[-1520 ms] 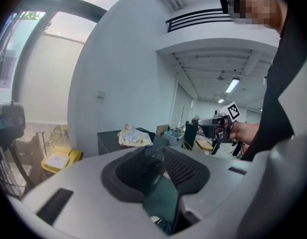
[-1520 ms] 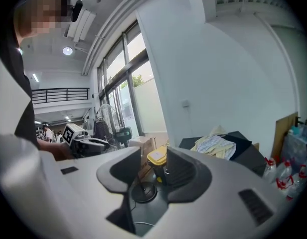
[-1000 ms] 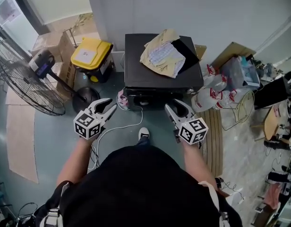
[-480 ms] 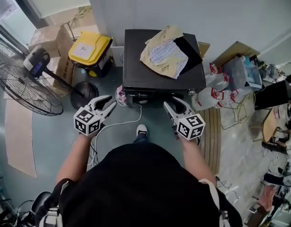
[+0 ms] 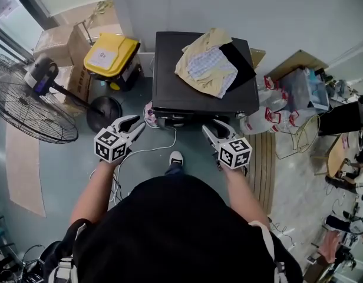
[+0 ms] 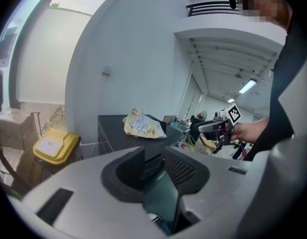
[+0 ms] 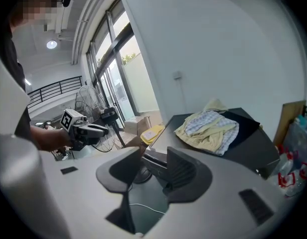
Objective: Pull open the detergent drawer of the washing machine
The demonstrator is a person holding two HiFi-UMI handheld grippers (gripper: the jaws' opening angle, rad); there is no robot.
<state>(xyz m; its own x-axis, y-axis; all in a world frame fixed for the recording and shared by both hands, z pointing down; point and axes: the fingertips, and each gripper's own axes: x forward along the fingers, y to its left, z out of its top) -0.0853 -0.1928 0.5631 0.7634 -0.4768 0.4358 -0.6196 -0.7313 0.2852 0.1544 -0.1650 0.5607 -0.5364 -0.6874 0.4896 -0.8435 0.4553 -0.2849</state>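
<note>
Detergent drawer: not yet gripped. The left gripper (image 5: pixel 138 125) and right gripper (image 5: pixel 210 127) are both spread and empty, just short of the washing machine (image 5: pixel 196 75) front edge. The drawer should sit there but is not clearly resolved. Advance one gripper level, clamp the drawer lip, and pull straight outward.

No word, brand or number can be read anywhere. The yellow bin (image 5: pixel 124 50) carries a white label (image 5: pixel 102 56) on its lid, its print too small to make out. The white bags (image 5: pixel 265 108) beside the washing machine (image 5: pixel 170 78) bear red print, also illegible. The cubes on the left hand-held gripper (image 5: pixel 136 124) and the right hand-held gripper (image 5: pixel 212 128) show only black-and-white square marker patterns, no letters.
</note>
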